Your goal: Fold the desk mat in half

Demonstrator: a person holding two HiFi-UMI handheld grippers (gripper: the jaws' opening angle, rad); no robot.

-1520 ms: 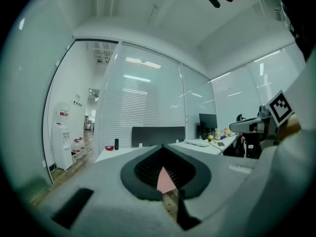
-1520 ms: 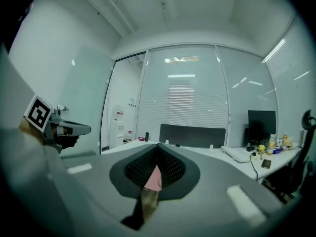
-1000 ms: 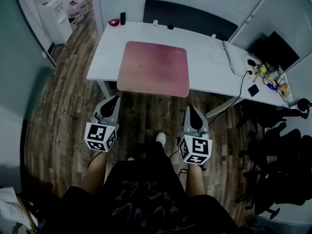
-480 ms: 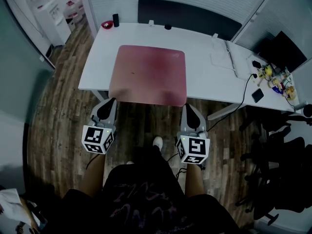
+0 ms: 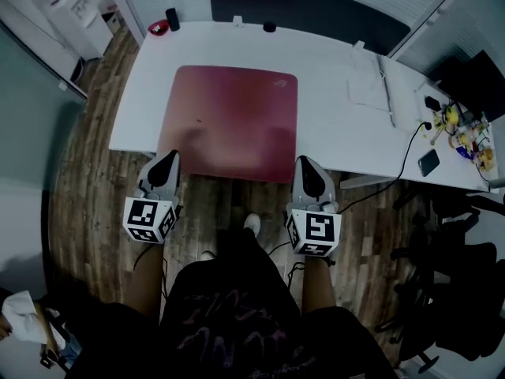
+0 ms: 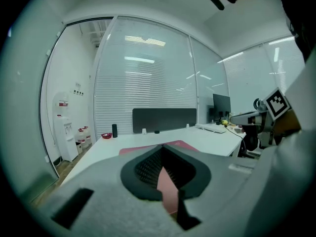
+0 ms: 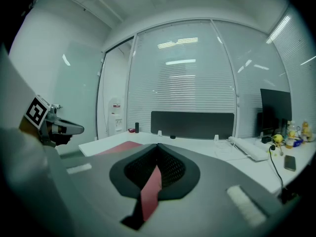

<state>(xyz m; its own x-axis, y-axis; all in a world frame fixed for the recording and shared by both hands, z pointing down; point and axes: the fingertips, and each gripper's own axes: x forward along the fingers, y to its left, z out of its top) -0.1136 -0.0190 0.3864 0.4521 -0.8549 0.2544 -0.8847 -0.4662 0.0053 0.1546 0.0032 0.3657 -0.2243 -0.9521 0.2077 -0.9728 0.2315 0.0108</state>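
Observation:
A dusty-red desk mat (image 5: 233, 121) lies flat and unfolded on the white desk (image 5: 339, 136); its near edge runs along the desk's front edge. My left gripper (image 5: 168, 158) is shut, with its tip at the mat's near left corner. At the near right corner, my right gripper (image 5: 306, 164) is shut as well. In the left gripper view the mat (image 6: 136, 150) shows just past the closed left gripper (image 6: 163, 154). The right gripper view shows the mat (image 7: 118, 147) beyond the closed right gripper (image 7: 157, 154). I cannot see either pair of jaws pinching the mat.
A keyboard and papers (image 5: 369, 85) lie right of the mat, with a phone (image 5: 428, 162) and a cable further right. A red bowl (image 5: 158, 28) and a black cylinder (image 5: 172, 18) stand at the far left corner. Black chairs (image 5: 465, 235) are on the right.
Both grippers have moved forward from over the floor up to the mat's near edge. The desk and mat now sit closer and lower in the head view.

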